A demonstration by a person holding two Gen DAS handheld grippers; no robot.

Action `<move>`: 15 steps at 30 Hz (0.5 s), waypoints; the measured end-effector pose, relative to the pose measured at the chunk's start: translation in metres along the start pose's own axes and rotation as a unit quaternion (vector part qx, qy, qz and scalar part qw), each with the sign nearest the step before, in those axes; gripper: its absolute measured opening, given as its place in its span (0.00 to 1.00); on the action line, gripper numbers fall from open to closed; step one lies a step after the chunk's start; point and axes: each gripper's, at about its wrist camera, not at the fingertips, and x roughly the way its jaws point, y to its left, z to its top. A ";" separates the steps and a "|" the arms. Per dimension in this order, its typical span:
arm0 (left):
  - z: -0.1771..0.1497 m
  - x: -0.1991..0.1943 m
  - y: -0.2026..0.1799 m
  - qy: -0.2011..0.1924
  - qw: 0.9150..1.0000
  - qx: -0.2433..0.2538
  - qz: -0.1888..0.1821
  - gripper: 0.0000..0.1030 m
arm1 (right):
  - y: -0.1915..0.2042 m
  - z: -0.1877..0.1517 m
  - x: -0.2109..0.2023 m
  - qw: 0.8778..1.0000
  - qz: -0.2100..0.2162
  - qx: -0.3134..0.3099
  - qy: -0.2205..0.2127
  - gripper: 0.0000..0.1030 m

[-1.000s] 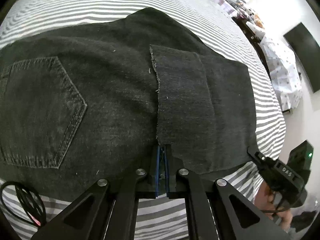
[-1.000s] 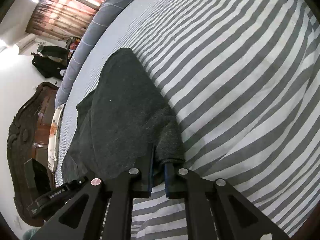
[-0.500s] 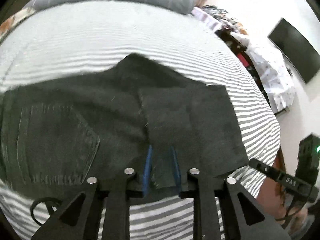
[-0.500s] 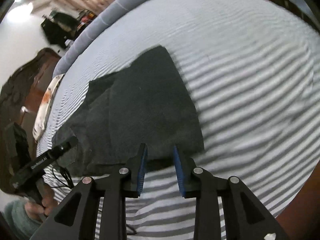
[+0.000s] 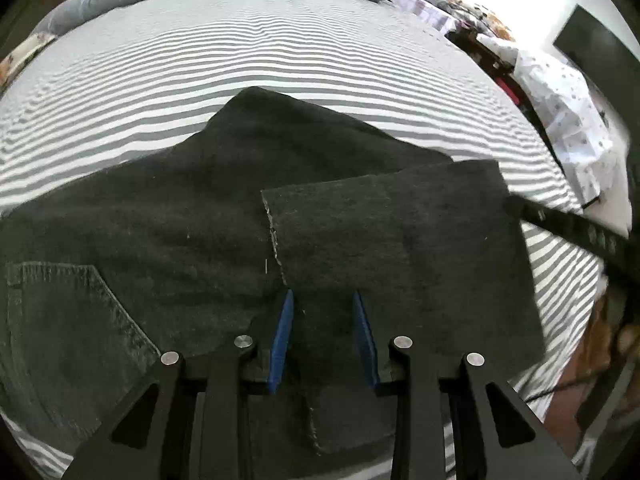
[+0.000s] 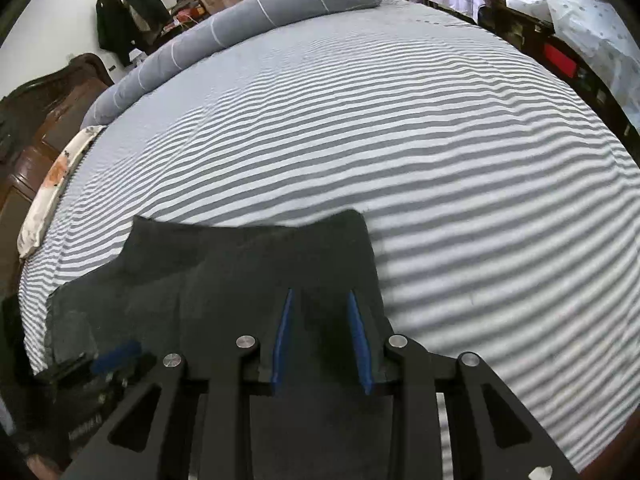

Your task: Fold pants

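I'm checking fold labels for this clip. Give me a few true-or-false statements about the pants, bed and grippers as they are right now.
1. The pants lie on a striped sheet. True.
2. The left gripper is clamped on the cloth. False: its jaws are opening, and no cloth is pinched between them.
3. A back pocket shows at the pants' left end in the left wrist view. True.
4. The right gripper holds a leg hem in the air. False: it holds nothing, and the pants lie flat.
5. A leg end is folded over the pants. True.
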 end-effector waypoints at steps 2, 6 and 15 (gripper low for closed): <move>0.000 0.002 0.000 -0.002 1.000 0.008 0.002 0.31 | 0.001 0.005 0.012 1.000 -0.011 -0.009 0.010 0.27; 0.000 0.003 -0.001 0.001 1.000 0.012 0.002 0.32 | -0.004 0.005 0.028 0.999 -0.016 -0.006 0.028 0.26; -0.023 -0.017 -0.004 0.005 1.000 0.029 -0.007 0.34 | 0.000 -0.029 -0.002 0.999 -0.025 -0.016 0.027 0.29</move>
